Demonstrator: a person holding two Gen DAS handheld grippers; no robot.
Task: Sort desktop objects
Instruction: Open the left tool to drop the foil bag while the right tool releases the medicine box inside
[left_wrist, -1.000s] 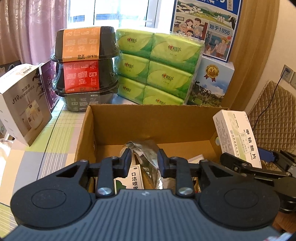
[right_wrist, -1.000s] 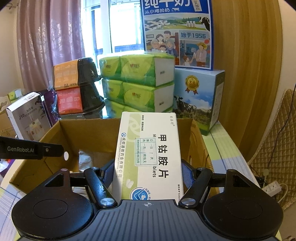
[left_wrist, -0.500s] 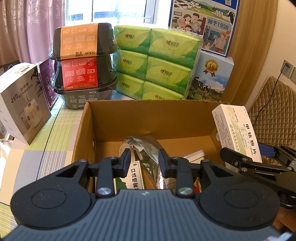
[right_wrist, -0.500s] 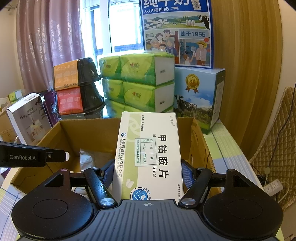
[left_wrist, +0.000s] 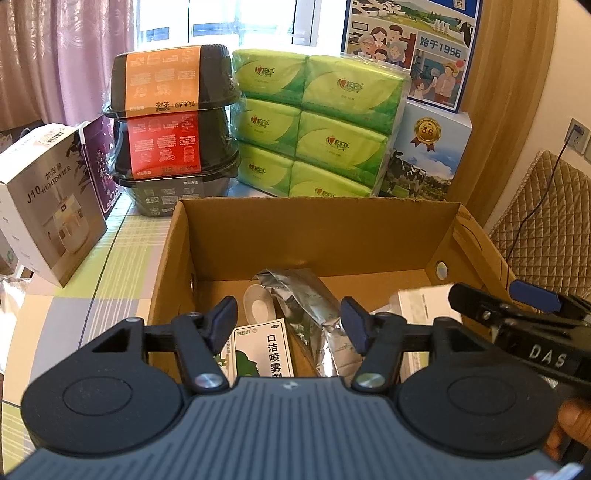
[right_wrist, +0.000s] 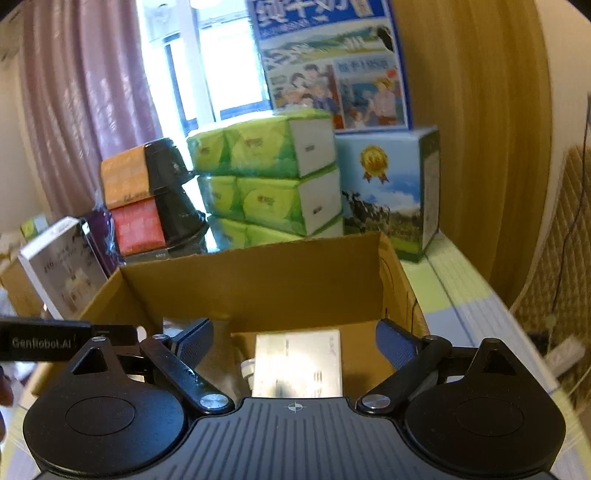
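— What do you get on the left wrist?
— My left hand-held gripper (left_wrist: 289, 320) hangs over the carton (left_wrist: 314, 229), fingers apart, empty. Below it lie a foil pouch (left_wrist: 314, 310) and a spray box (left_wrist: 264, 350).
— And the right wrist?
— My right hand-held gripper (right_wrist: 294, 339) is spread wide, holding nothing. The medicine box (right_wrist: 297, 363) lies flat in the carton beneath it, blurred.
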